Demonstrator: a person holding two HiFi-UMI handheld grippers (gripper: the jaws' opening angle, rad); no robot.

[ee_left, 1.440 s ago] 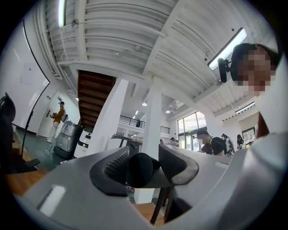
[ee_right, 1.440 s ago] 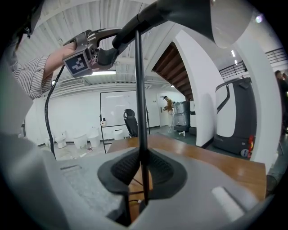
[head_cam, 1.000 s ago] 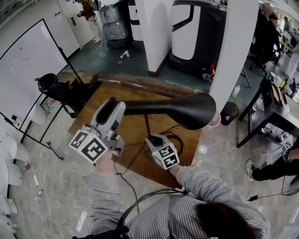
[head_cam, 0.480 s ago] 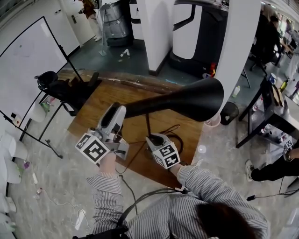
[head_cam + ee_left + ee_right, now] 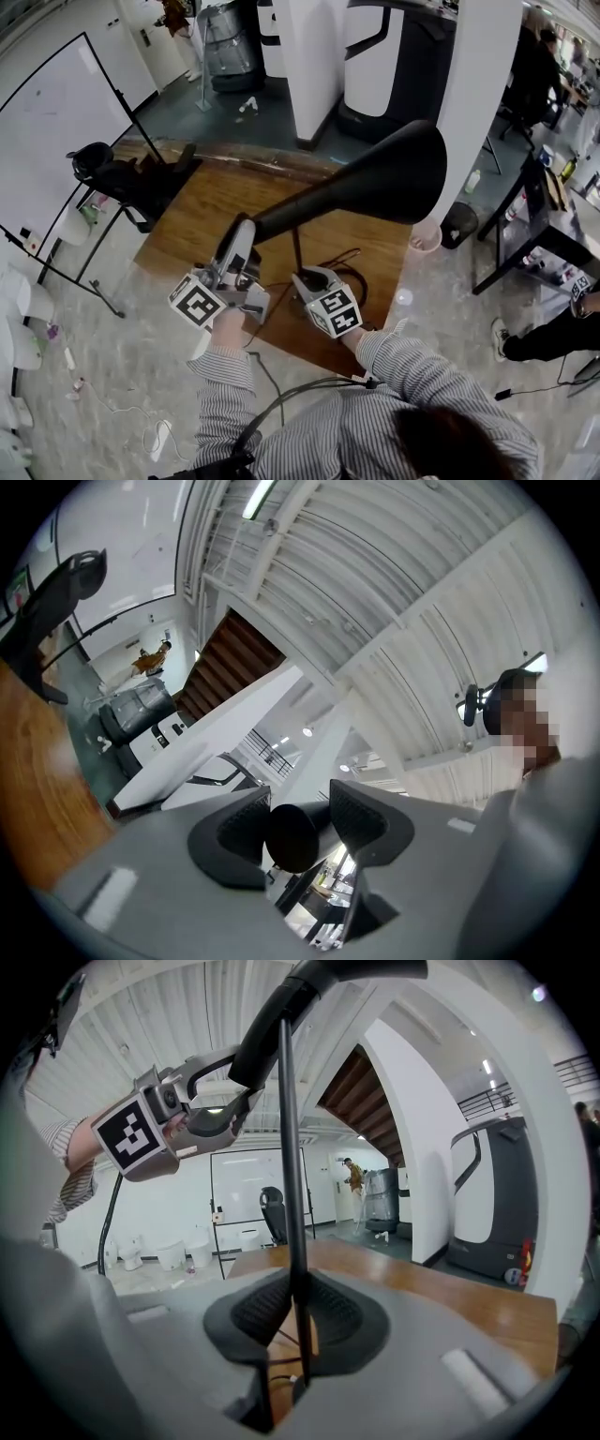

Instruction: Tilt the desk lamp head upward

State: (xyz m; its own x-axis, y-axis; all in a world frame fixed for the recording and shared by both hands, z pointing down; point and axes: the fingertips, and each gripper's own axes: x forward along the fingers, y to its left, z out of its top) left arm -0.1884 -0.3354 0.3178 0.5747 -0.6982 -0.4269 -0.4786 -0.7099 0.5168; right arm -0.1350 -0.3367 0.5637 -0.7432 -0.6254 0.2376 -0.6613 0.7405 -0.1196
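Observation:
The black desk lamp has a cone-shaped head (image 5: 375,183) whose wide mouth points up and to the right. My left gripper (image 5: 246,228) is shut on the narrow rear end of the head (image 5: 292,836), which sits between both pads in the left gripper view. The thin black pole (image 5: 296,251) rises from the wooden table (image 5: 206,206). My right gripper (image 5: 309,278) is shut on this pole (image 5: 290,1147) low down, near the base. In the right gripper view the left gripper (image 5: 220,1115) shows high up at the rear of the head (image 5: 347,969).
A black office chair (image 5: 131,183) stands at the table's far left beside a whiteboard (image 5: 66,122). Black cables (image 5: 349,267) loop on the table by the lamp's base. A white column (image 5: 314,66), a black machine (image 5: 398,66) and a dark bin (image 5: 459,225) stand beyond the table.
The lamp head has swung from level to tilted, its mouth rising up and right. My left gripper has moved down and right with the rear end. The right gripper stayed on the pole.

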